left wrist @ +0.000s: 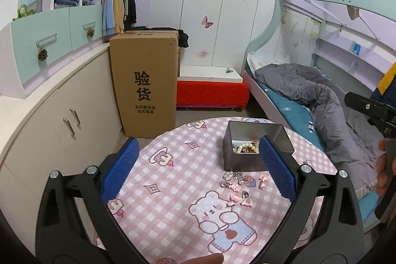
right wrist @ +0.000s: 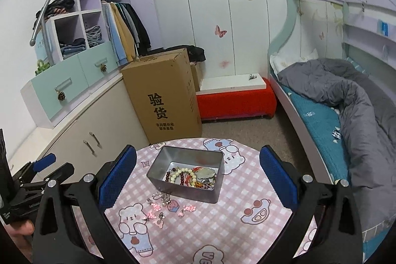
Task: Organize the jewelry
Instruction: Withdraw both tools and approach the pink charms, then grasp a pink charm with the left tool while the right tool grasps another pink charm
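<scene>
Rectangular grey metal tin (right wrist: 184, 173), open top, sits mid-way on the round pink checked surface w/ bear print (right wrist: 222, 222); long axis runs left-right in the right wrist view. Inside it: pearl and dark-red bead bracelets (right wrist: 182, 175) in a tangle. Just in front of the tin, loose pink and silver charms (right wrist: 164, 205) lie scattered on the surface. Left hand-held gripper (left wrist: 198, 165) is level above the surface, fingers wide apart, nothing btwn them. Right hand-held gripper (right wrist: 198, 175) likewise spread, empty, aimed at the tin. Behind the tin: tall brown cardboard box (right wrist: 164, 95), red bench (right wrist: 237, 100); bed w/ grey duvet (right wrist: 346, 95) to its right.
</scene>
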{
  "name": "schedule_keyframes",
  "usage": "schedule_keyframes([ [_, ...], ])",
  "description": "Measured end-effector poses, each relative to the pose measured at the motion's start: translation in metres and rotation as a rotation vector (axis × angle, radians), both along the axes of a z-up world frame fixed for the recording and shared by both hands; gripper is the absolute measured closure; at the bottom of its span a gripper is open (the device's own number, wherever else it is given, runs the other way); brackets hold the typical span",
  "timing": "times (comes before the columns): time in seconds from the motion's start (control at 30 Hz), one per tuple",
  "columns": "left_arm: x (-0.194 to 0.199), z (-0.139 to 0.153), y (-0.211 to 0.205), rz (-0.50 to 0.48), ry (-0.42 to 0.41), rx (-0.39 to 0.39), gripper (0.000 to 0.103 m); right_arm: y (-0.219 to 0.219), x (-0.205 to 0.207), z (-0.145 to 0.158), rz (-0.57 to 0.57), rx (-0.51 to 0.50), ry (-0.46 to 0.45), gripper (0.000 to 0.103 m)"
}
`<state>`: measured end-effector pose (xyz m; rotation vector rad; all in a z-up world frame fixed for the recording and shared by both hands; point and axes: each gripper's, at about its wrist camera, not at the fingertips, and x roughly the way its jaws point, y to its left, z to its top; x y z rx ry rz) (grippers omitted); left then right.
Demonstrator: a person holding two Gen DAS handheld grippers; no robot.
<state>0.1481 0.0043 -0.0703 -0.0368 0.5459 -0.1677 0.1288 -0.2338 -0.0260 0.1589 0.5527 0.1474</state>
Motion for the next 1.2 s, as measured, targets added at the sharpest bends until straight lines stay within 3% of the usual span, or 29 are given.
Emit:
schedule_keyframes([
  [0.3,-0.013,-0.009,-0.007,-0.007,0.004,0.048,0.008,0.011,-0.017,-0.021,0.001,-0.034,0.028,0.007],
  [0.43,-0.01,-0.022,-0.011,-0.016,0.034,0.065,0.008,0.011,-0.02,-0.042,0.002,-0.026,0.081,0.007],
  [0.77,0.003,-0.079,-0.027,-0.061,0.154,0.129,0.008,0.008,-0.028,-0.09,0.0,-0.01,0.21,0.007],
  [1.1,0.029,-0.136,-0.056,-0.169,0.263,0.219,0.008,-0.001,-0.031,-0.11,-0.01,0.005,0.272,0.007],
  [1.17,0.035,-0.145,-0.06,-0.188,0.282,0.238,0.013,-0.002,-0.031,-0.113,-0.01,0.007,0.279,0.007],
  [1.2,0.038,-0.148,-0.062,-0.202,0.291,0.243,0.02,-0.003,-0.031,-0.114,-0.007,0.008,0.283,0.007],
])
